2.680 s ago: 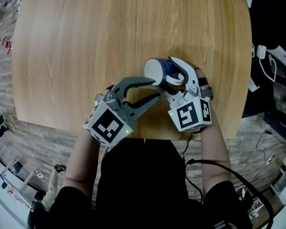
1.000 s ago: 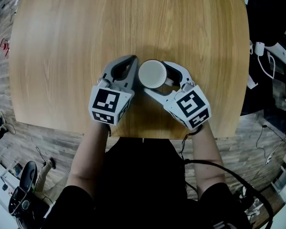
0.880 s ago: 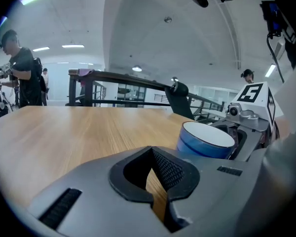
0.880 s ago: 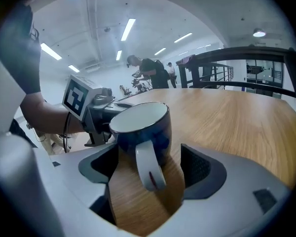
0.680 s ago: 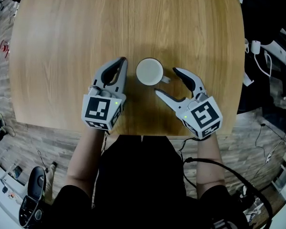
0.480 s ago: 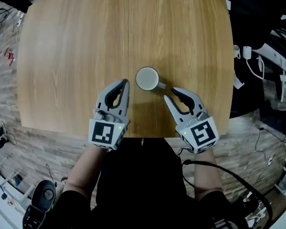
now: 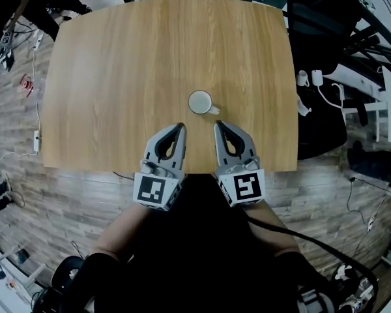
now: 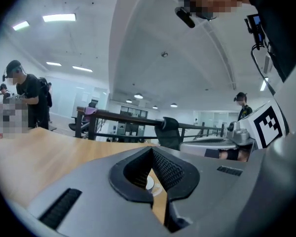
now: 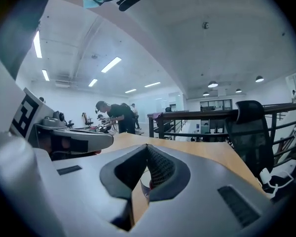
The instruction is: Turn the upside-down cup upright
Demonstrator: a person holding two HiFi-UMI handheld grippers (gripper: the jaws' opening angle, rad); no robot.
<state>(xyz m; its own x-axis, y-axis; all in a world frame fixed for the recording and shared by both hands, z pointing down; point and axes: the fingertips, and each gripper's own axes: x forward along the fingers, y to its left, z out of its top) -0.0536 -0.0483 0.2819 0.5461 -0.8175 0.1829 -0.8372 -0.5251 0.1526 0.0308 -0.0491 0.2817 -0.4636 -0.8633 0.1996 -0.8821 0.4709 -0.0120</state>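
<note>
A white cup (image 7: 200, 102) stands upright on the wooden table (image 7: 117, 77), its mouth up and its handle to the right. Both grippers hover side by side near the table's front edge, short of the cup and apart from it. My left gripper (image 7: 180, 128) is shut with nothing in it. My right gripper (image 7: 218, 126) has just been closing and is now shut, also on nothing. A sliver of the cup (image 8: 149, 183) shows below the left gripper (image 8: 151, 149) in its own view. The cup (image 9: 145, 184) shows likewise below the right gripper (image 9: 147, 146).
A black office chair (image 7: 319, 18) stands past the table's right corner. White plugs and cables (image 7: 313, 78) lie on the floor at the right. A person (image 8: 24, 95) stands at a far desk, and a dark railing (image 8: 118, 117) runs behind the table.
The right gripper let go of the cup, drew back and shut. Both grippers rose and pulled toward the person. The cup, held tilted earlier, now stands upright alone.
</note>
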